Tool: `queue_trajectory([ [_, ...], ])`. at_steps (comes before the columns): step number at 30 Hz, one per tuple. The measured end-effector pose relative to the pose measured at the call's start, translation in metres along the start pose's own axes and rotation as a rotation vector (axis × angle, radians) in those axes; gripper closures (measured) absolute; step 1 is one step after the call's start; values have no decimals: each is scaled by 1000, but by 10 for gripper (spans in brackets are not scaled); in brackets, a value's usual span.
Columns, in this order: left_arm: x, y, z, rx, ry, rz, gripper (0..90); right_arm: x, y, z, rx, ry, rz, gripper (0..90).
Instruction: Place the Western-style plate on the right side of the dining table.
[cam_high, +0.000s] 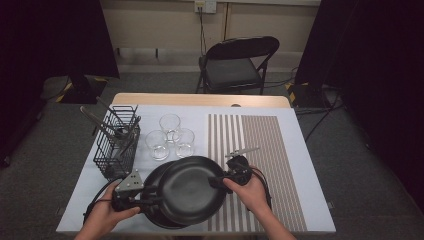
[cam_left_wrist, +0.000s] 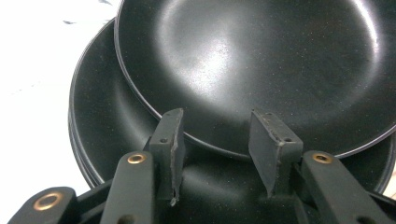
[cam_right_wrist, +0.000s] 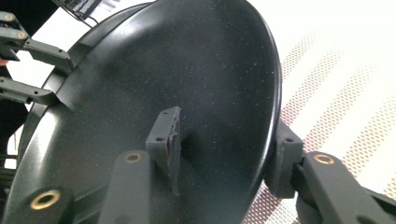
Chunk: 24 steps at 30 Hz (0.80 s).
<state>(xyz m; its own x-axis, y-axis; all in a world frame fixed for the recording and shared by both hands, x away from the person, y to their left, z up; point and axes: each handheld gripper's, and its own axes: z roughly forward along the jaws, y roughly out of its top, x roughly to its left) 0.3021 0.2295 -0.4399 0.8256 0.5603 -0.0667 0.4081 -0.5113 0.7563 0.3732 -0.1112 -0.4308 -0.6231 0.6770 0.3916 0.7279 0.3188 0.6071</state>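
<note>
High view: a stack of black plates sits at the near edge of the tabletop (cam_high: 300, 150), the top plate (cam_high: 192, 187) tilted, left tool (cam_high: 150, 200) and right tool (cam_high: 220, 181) at opposite rims. Left gripper view: jaws apart, straddling the lower plates (cam_left_wrist: 116, 130), pressing nothing; best kept low to pin the stack. Right gripper view: jaws span the top plate's rim, one pad (cam_right_wrist: 168, 135) inside, one beneath; confirm a firm clamp, then lift level toward the striped mat (cam_right_wrist: 336, 107).
</note>
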Motion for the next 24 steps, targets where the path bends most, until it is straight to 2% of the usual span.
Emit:
queue_trajectory([
  [1,-1,0,0,-3,1,0,556,0,0,-1,-2,-2,21,579],
  [8,0,0,0,-3,2,2,554,-1,2,-5,-13,3,70,649],
  [11,0,0,0,-3,1,5,551,-2,4,-8,-41,1,111,715],
  [14,-1,-1,0,-5,0,0,548,-2,6,-9,-54,3,118,732],
  [20,-2,-1,0,-4,4,4,546,-1,10,-10,-88,29,166,771],
  [21,-2,-1,0,3,7,10,546,-2,11,-10,-94,35,186,778],
  [22,-3,-1,0,-8,6,1,546,-2,11,-10,-94,35,186,778],
  [24,-6,0,6,-64,-109,-44,603,-1,11,-7,-98,62,205,794],
])
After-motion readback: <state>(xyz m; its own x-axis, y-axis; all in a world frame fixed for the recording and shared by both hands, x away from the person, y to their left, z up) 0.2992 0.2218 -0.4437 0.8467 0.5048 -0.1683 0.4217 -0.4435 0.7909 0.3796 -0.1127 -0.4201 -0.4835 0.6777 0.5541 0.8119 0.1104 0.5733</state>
